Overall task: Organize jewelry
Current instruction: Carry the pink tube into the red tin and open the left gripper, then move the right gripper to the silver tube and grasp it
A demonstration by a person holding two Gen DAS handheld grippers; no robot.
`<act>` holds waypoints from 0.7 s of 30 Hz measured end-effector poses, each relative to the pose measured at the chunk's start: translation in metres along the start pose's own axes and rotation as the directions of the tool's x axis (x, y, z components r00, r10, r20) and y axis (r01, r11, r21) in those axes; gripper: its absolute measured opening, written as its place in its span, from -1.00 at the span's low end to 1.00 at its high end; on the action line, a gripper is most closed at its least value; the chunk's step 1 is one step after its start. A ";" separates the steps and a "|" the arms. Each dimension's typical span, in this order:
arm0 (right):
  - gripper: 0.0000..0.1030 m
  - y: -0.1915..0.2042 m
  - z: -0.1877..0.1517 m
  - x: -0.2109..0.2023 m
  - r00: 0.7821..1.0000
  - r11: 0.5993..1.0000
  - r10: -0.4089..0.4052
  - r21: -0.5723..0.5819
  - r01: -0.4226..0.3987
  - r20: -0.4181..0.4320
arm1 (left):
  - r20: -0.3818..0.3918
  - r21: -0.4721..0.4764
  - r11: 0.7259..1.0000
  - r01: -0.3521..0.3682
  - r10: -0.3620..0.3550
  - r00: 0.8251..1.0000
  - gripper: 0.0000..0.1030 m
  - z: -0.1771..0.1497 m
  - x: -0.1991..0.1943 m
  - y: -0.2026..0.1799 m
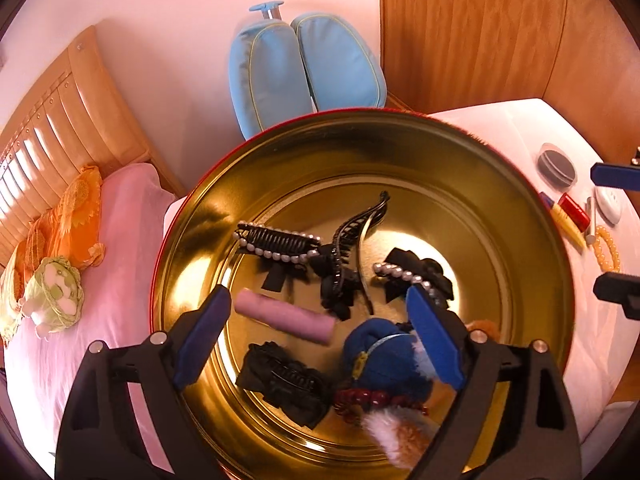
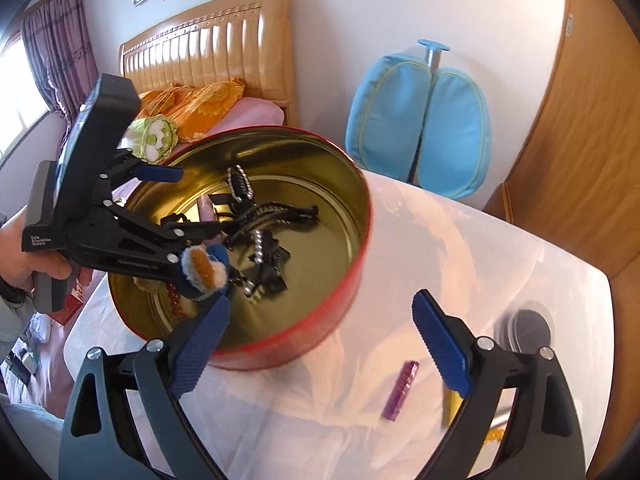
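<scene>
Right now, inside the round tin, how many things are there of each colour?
Black clips: 4
Pink roll: 1
Blue plush: 1
Red bracelet: 1
Total: 7

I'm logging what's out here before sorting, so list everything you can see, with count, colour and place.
tin: 1, red outside, gold inside, on the table
hair clips: several, black, some with pearls, in the tin
pink tube: 1, in the tin
plush charm: 1, blue, in the tin
purple bar: 1, on the table
bead bracelet: 1, orange, on the table
table: 1, white
cushion: 1, blue, by the wall
left gripper: open, over the tin
right gripper: open, over the table
</scene>
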State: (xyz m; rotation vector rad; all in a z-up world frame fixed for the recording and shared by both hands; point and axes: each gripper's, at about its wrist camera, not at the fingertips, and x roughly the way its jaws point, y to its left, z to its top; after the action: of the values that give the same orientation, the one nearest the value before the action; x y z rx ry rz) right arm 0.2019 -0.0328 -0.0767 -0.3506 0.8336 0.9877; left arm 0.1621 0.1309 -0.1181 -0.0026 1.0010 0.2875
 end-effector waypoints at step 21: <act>0.82 -0.134 -0.111 -0.039 0.981 0.952 -0.155 0.249 0.181 -0.118 | 0.114 0.210 0.950 0.230 -0.257 0.960 0.83 0.039 -0.046 -0.182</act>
State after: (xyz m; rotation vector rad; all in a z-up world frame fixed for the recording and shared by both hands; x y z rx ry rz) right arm 0.2530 -0.1944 -0.1325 -0.2419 0.9926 0.6969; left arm 0.2148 -0.0503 -0.0823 0.0705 0.8746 -0.0387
